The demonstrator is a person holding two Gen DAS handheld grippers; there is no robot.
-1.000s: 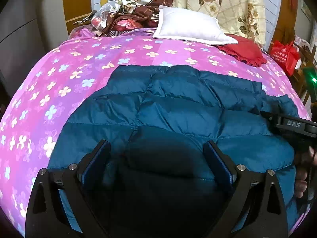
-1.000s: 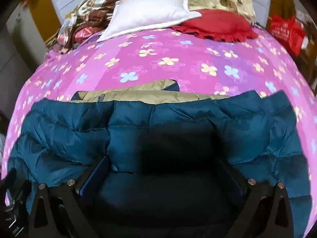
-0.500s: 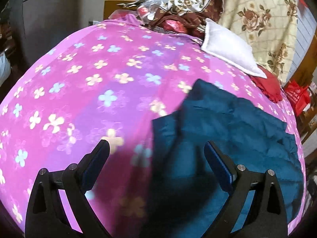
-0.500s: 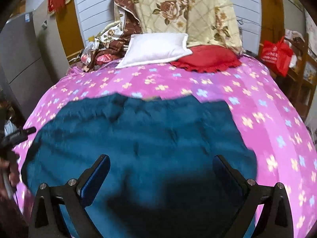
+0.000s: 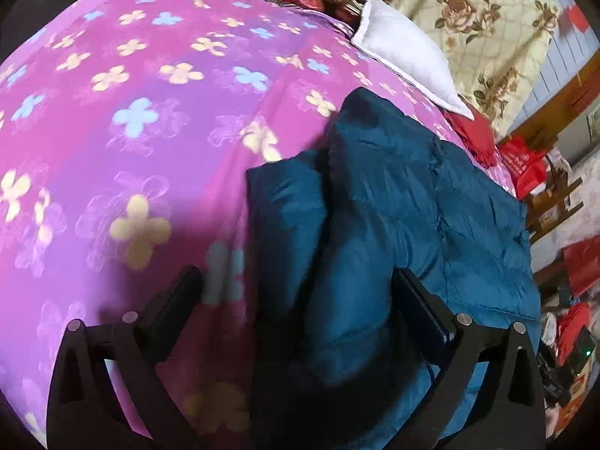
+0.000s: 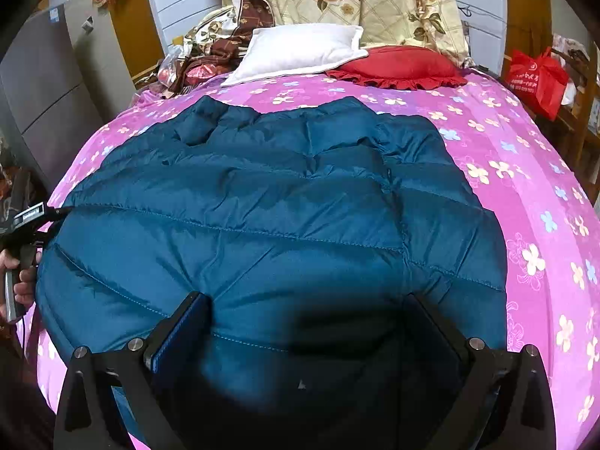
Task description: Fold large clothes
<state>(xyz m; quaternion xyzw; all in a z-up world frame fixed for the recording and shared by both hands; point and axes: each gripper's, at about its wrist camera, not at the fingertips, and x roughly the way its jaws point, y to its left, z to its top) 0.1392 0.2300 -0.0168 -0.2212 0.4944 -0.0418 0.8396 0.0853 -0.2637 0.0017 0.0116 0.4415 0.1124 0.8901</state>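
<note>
Blue puffer jacket (image 6: 270, 225) lies spread on the bed (image 5: 112, 150), quilted side up, filling the middle of the right wrist view; collar end is toward the white pillow (image 6: 300, 54) and red cushion (image 6: 397, 65) at the top of the frame.

Left claw (image 5: 296, 300): jaws opening, near full width. Jacket's edge fold sits between them at lower centre of the left view, but the pads aren't pressing it (nothing held).

Right claw (image 6: 307, 322): jaws wide, hovering over the jacket's near hem at bottom centre. No grip either.

Risks from here, as I judge them:
- Shell looks slick and puffy. A pinch on the top layer only could slide off or lift one layer, so the fold comes out skewed.
- Left claw straddles both the jacket edge and the pink sheet. If it closes low, it may grab the sheet too and drag the bedding.
- Down fill springs back; a fold released too soon may flop open.
- Left view is motion-blurred, so exact edge position under the left claw is uncertain (can't tell whether a sleeve is tucked under there).
- Uneven lift between the two claws would twist the jacket.
</note>
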